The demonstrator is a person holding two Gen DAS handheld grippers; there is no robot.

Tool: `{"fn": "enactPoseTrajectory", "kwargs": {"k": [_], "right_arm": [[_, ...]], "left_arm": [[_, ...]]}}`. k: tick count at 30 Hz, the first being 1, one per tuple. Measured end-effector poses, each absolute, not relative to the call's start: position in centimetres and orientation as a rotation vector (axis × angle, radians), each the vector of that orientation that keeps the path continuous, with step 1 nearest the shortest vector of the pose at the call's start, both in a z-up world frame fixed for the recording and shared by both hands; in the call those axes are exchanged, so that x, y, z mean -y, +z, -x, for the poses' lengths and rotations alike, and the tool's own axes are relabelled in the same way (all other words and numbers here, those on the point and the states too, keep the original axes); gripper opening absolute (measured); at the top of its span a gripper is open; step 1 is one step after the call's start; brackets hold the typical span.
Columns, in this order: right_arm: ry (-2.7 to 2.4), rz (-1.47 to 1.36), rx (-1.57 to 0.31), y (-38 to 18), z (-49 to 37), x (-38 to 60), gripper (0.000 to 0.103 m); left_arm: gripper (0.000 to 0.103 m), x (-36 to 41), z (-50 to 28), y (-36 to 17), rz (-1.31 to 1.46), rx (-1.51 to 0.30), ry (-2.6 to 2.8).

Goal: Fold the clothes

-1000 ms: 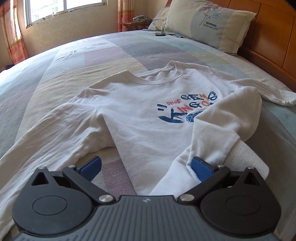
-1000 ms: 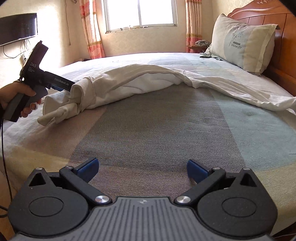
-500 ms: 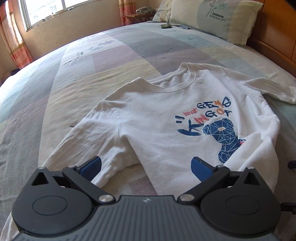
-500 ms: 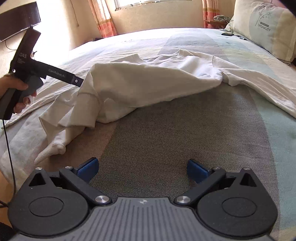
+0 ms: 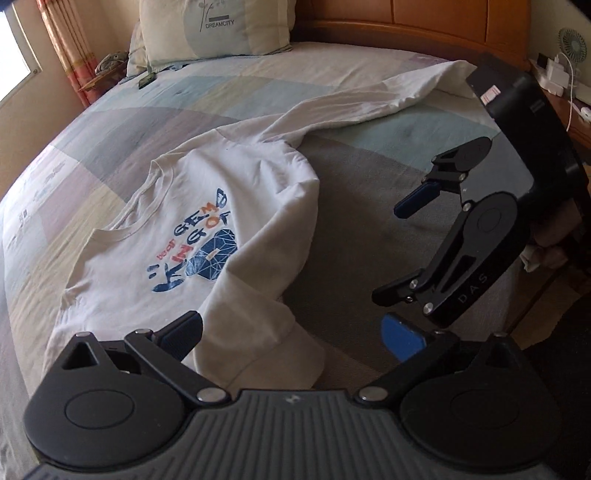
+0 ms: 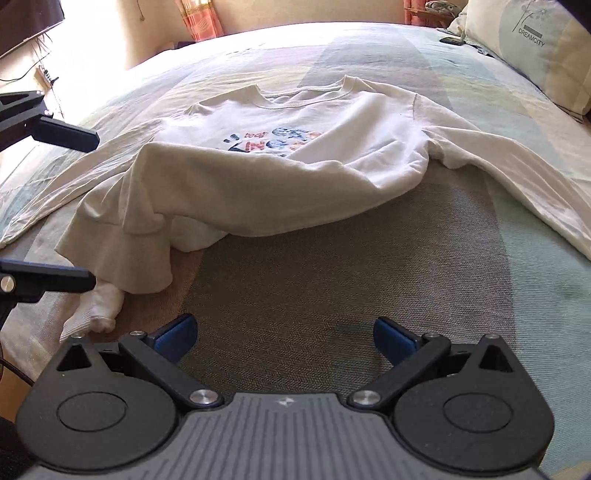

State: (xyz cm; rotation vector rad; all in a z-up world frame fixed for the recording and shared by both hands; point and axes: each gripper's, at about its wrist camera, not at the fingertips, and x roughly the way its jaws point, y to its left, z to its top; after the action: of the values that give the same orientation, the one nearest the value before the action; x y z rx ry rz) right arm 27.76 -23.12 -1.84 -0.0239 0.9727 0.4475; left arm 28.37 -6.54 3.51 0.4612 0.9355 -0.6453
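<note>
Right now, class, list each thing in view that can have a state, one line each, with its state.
White sweatshirt: print up on the bed, lower part folded over, one sleeve stretched out.
Left gripper: jaws open, holding nothing.
Right gripper: jaws open, holding nothing, over bare bedspread.
Pillow: upright against the headboard.
Bedspread: spread flat.

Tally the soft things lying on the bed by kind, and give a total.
White sweatshirt: 1
Pillows by the headboard: 2, the second one mostly hidden behind the first
Total: 3
</note>
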Motion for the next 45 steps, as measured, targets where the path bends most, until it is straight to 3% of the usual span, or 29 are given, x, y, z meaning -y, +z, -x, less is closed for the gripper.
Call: {"fn": "enactPoseTrajectory", "kwargs": {"k": [7,16,30,41,45], "right_arm": [[0.386,-0.007,-0.965,-0.8,-28.2,25.6,0.103],[0.555,-0.113,-1.023,-0.3,-28.6,24.4,0.103],[0.445,0.011,-1.048,2.1,-25.9,18.5,0.103],[0.32,-0.033,-1.026,3.0,-24.2,15.9,0.103],[0.3,-0.054,-1.022,3.2,-23.8,15.1,0.103]], "left_arm": [[0.102,6.6,-31.4,0.2,-0.453,-0.987,-0.436],[0.103,0.2,-35.3,1.0,-0.305,-0.994,-0.366],[0.102,-6.9,-38.3,0.1,-0.258,-0.964,-0.425],[0.102,-5.6,-34.2,4.2,-0.488,-0.808,-0.686],[0.102,-2.8,-32.6,2.3,-0.698,-0.81,-0.785]]}}
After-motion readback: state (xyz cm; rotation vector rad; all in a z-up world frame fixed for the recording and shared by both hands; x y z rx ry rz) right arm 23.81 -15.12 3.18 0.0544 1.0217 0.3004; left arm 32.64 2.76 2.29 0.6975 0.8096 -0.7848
